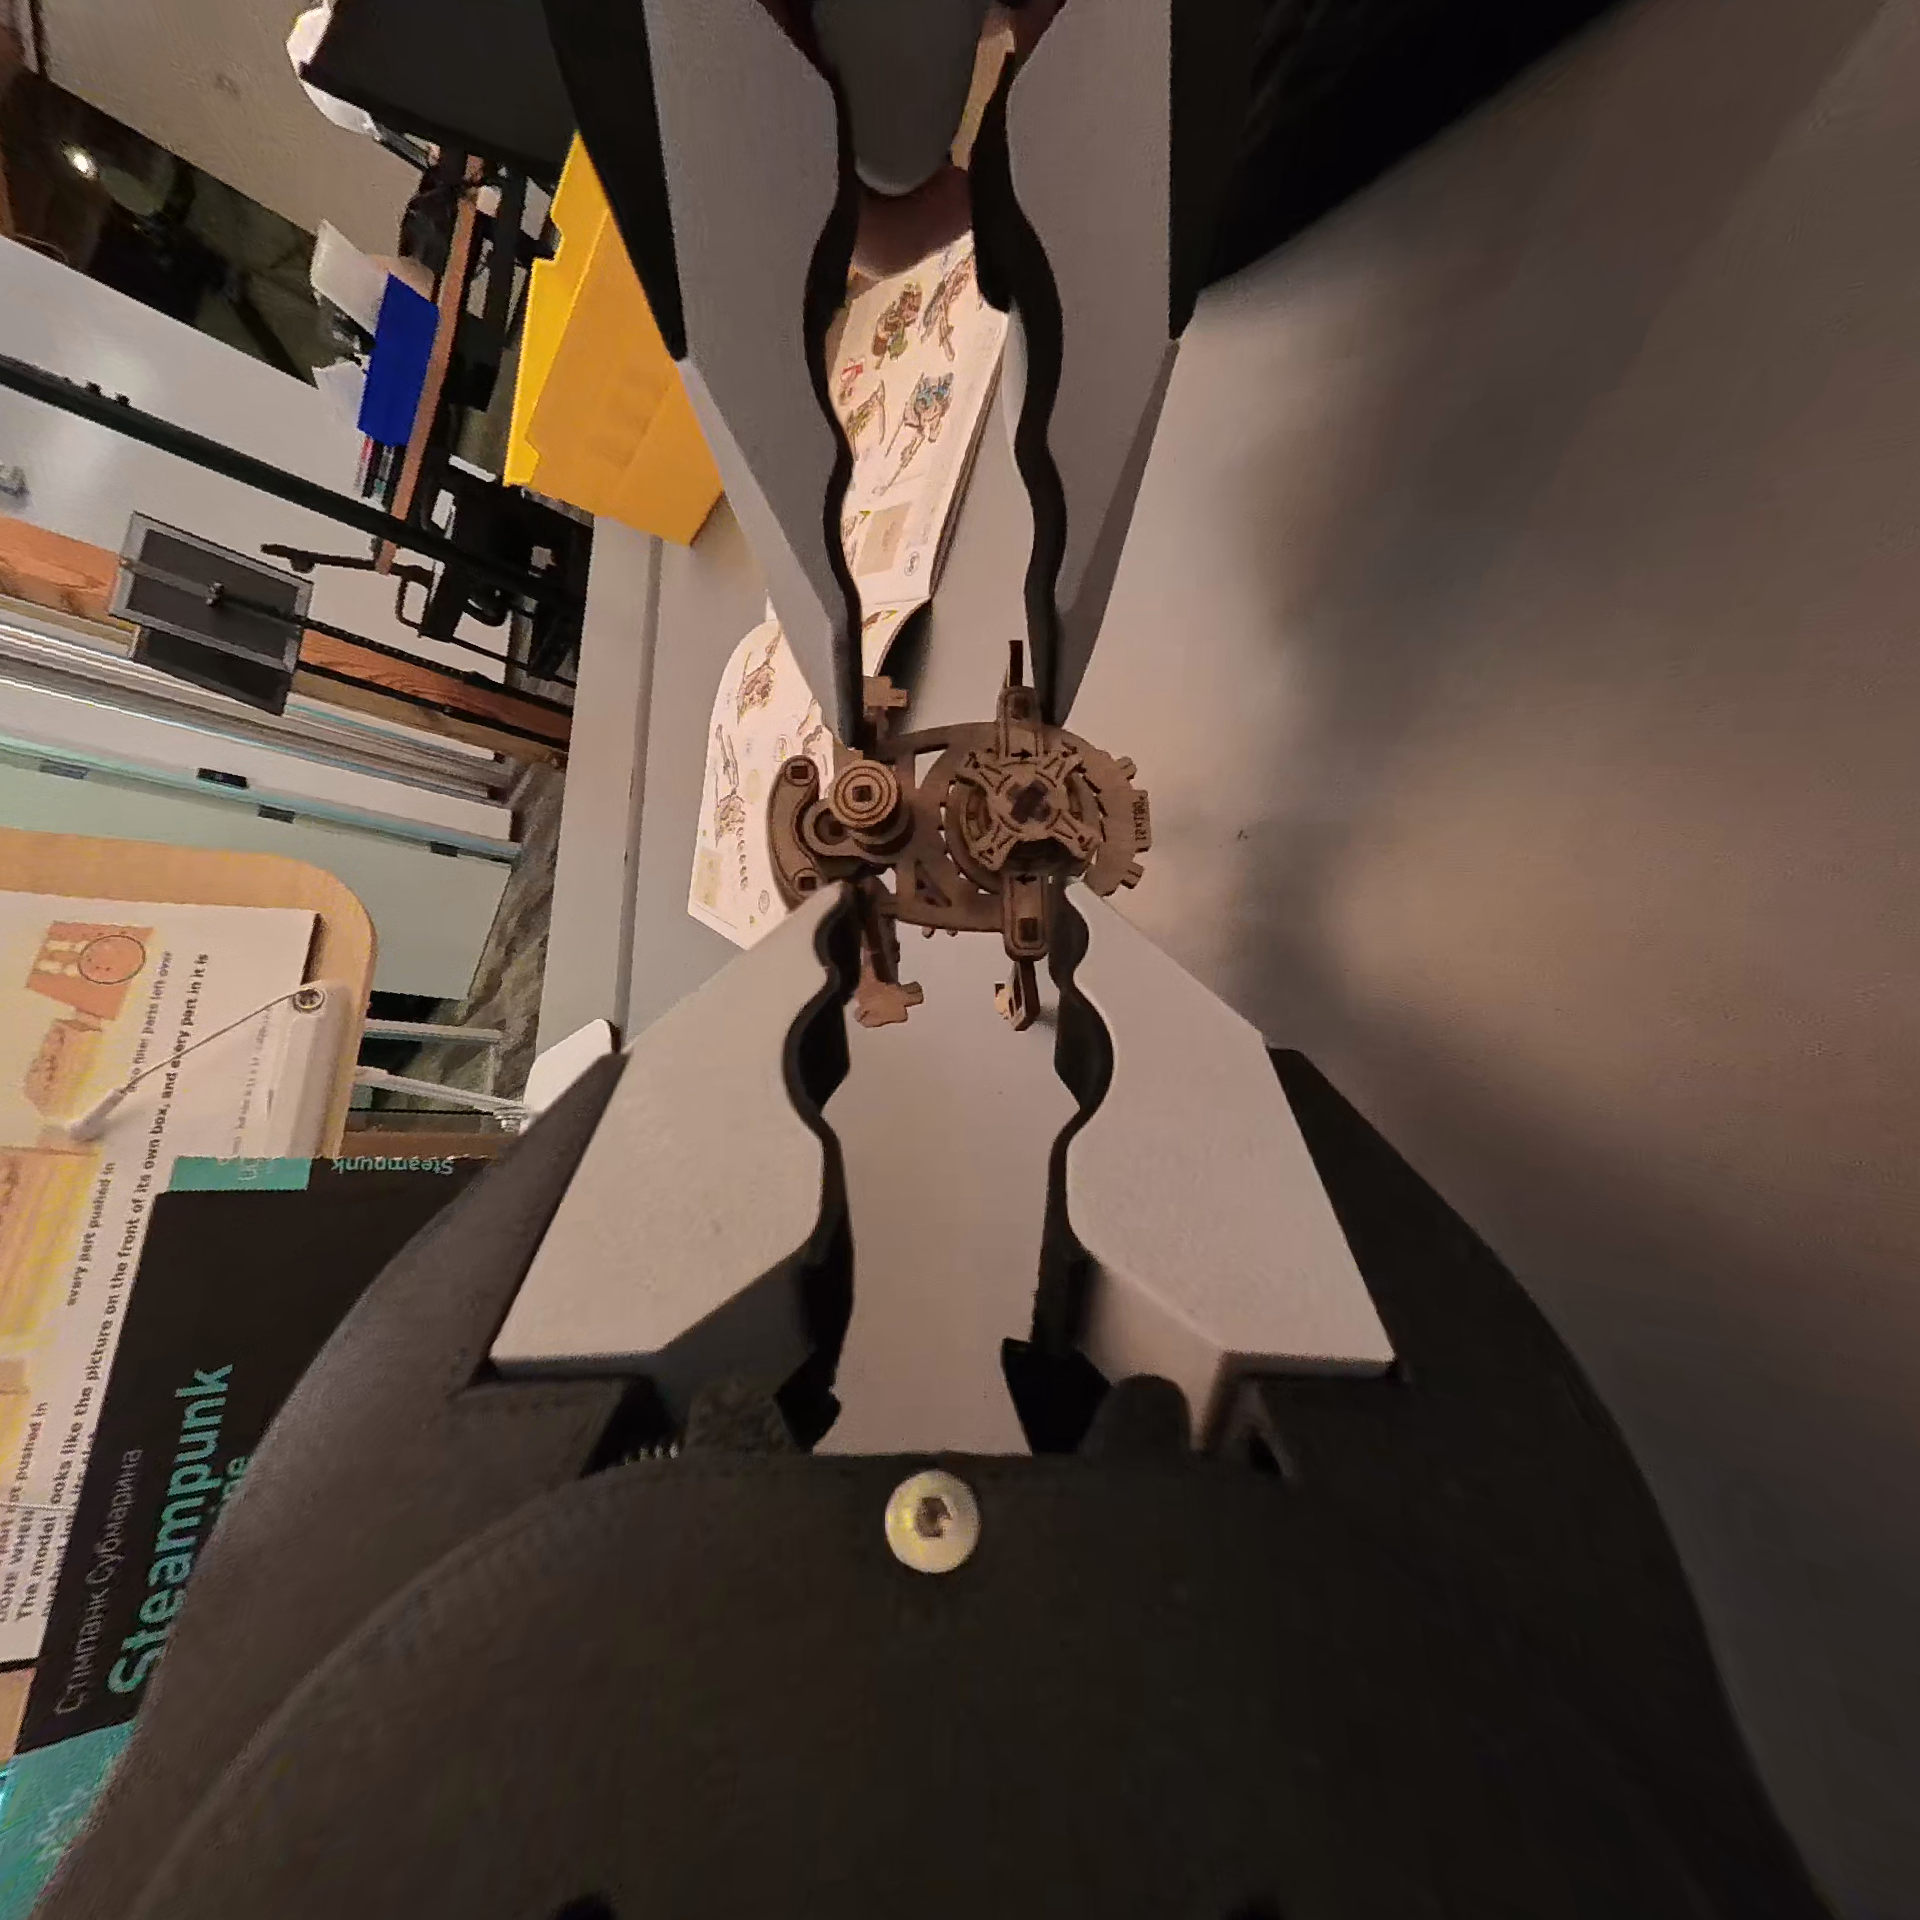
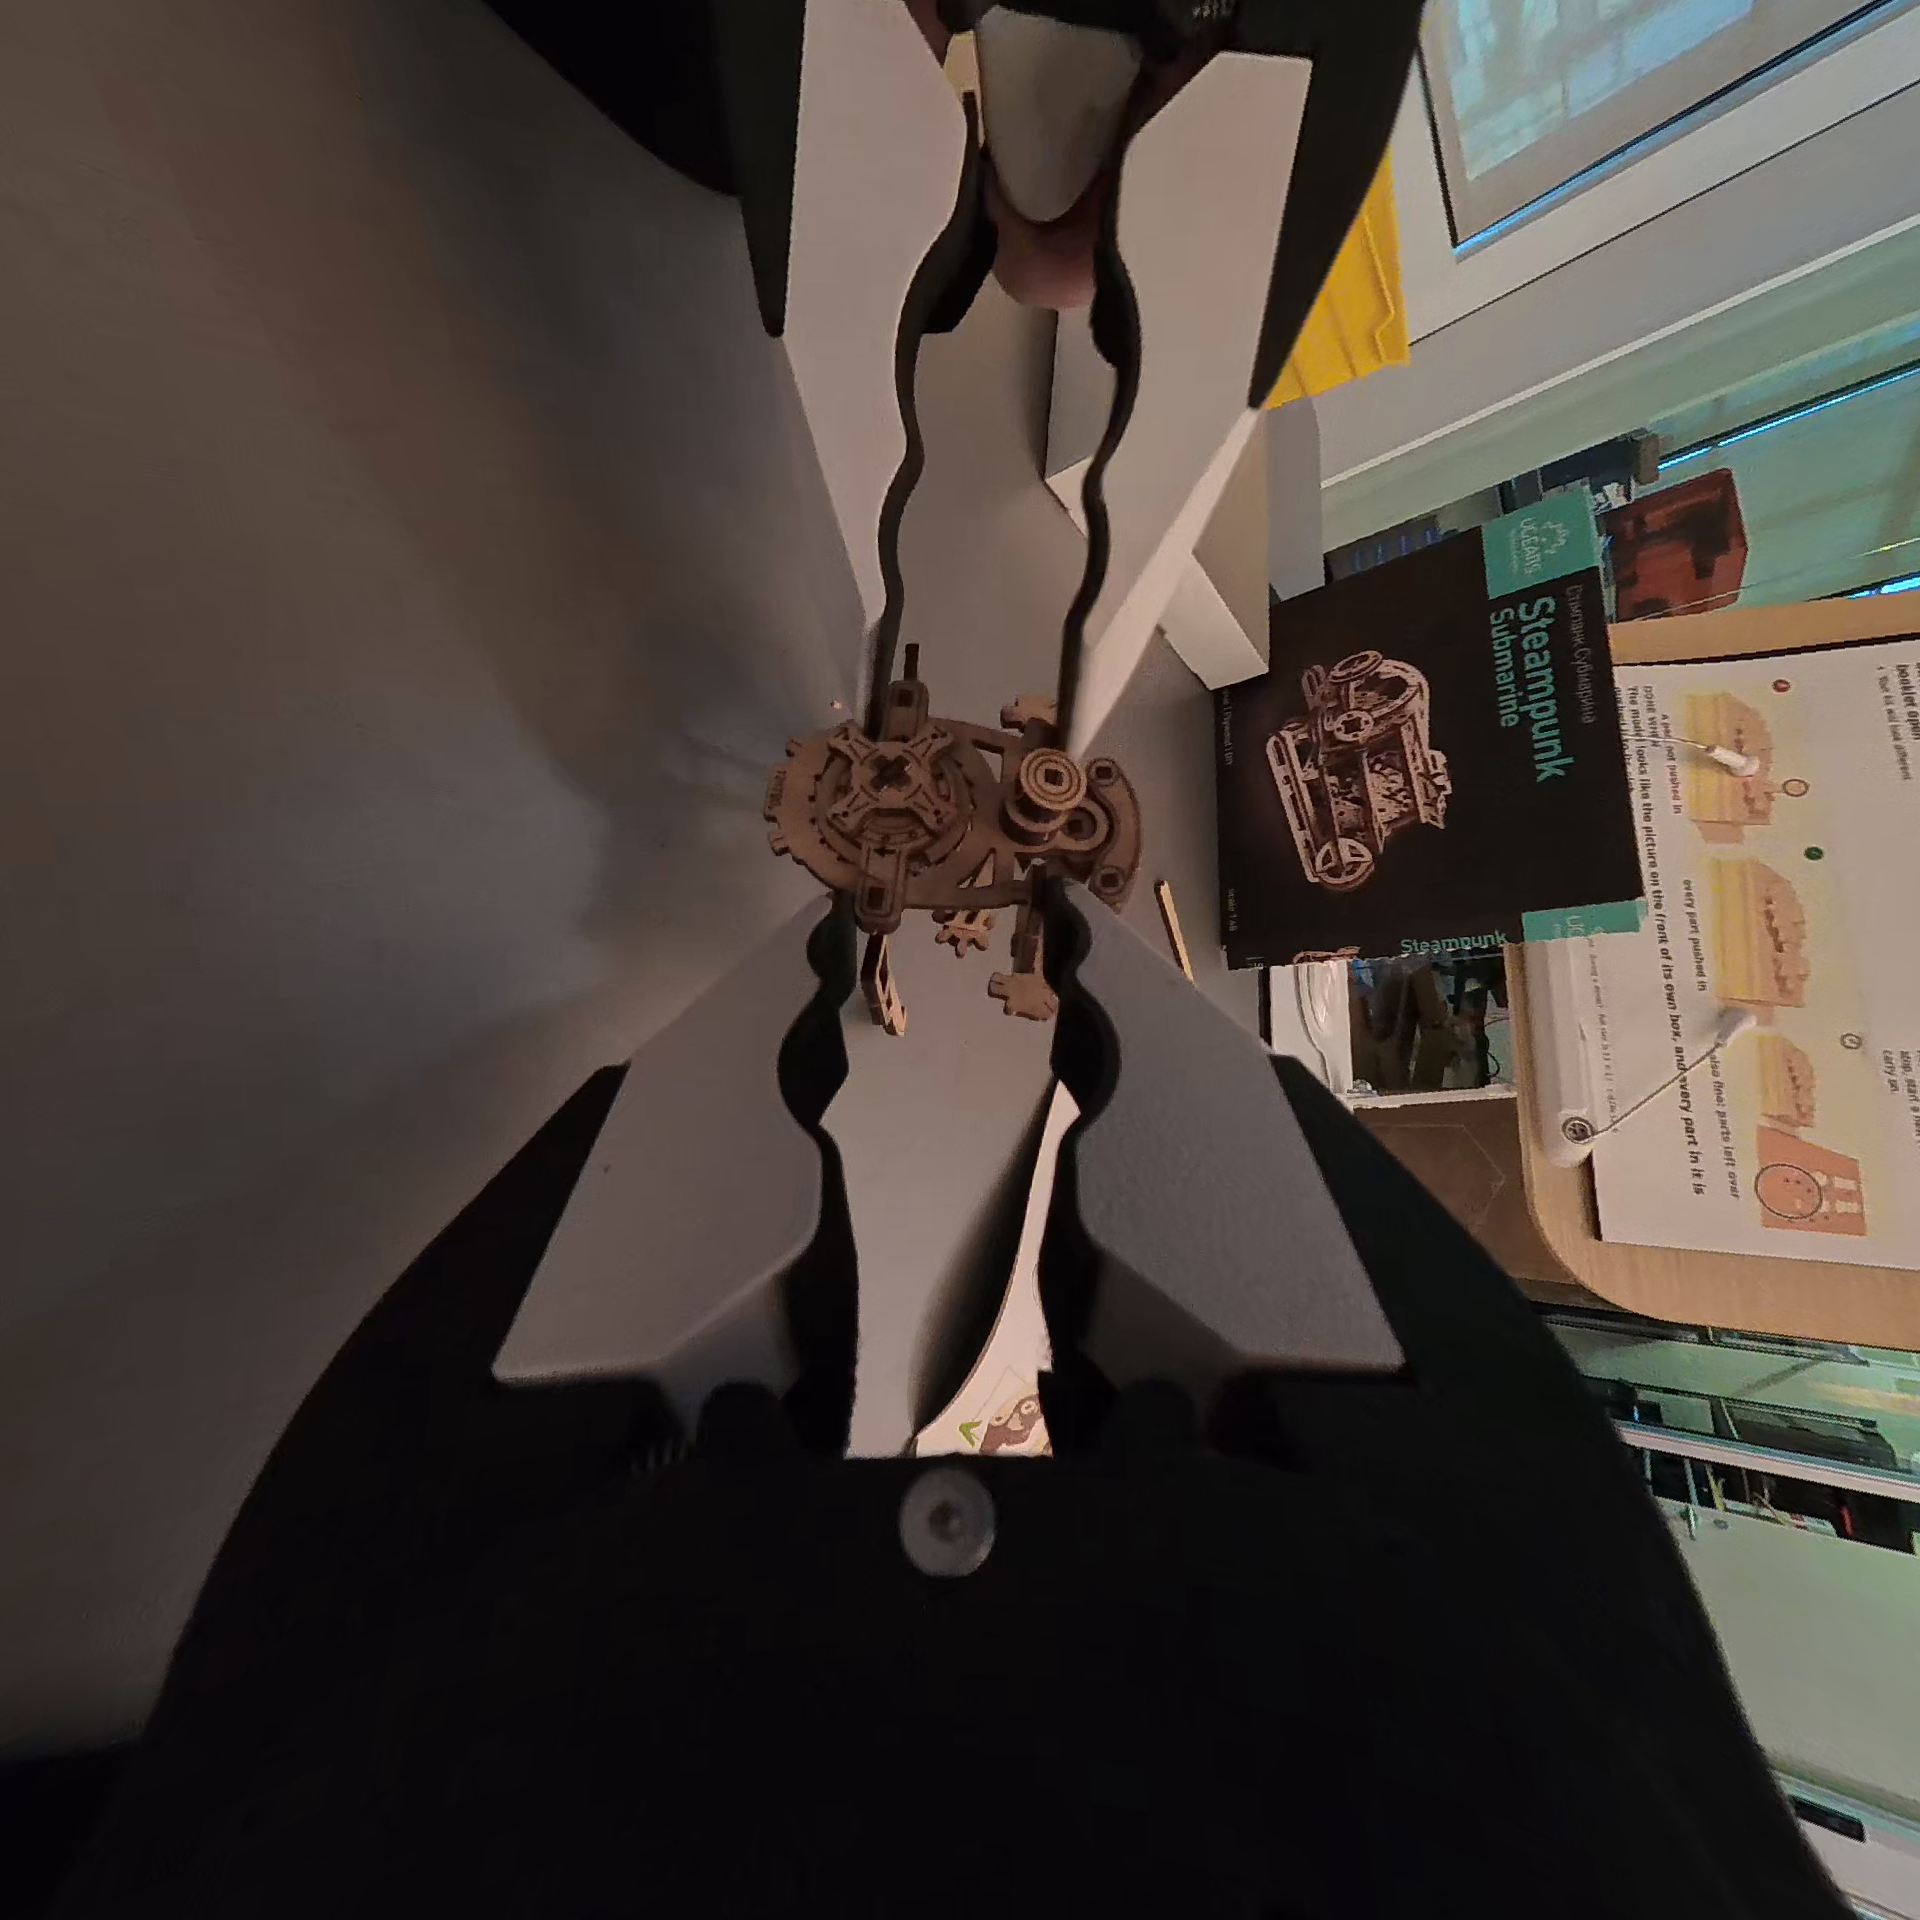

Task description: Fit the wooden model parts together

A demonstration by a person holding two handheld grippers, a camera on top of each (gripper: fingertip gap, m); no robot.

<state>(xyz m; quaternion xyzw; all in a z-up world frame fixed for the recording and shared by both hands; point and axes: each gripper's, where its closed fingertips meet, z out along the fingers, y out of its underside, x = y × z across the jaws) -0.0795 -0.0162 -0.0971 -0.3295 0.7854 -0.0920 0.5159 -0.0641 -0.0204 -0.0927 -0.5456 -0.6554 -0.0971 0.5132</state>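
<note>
Left wrist view: The model [image 1: 951, 831] sits in the middle of the frame, between two claws that face each other. It is made of thin cut wood, so it is likely light and stiff, but the little pegs and gear teeth look easy to snap. It seems best to hold it by the flat side plates, not by the round wheel. The left claw [image 1: 956, 914] comes up from the bottom. Its jaws are partly open, about as wide as the model, and the tips press on the model's two sides. The right claw [image 1: 951, 717] comes down from the top and pinches the model's top edge the same way. A booklet [image 1: 914, 416] lies behind, upper middle.

Right wrist view: The model [image 2: 951, 821] is in the middle again. The right claw [image 2: 940, 920] comes from the bottom, jaws partly open, tips on the model's sides. The left claw [image 2: 966, 686] reaches from the top and touches it too. A dark box [image 2: 1434, 748] stands at the right.
</note>
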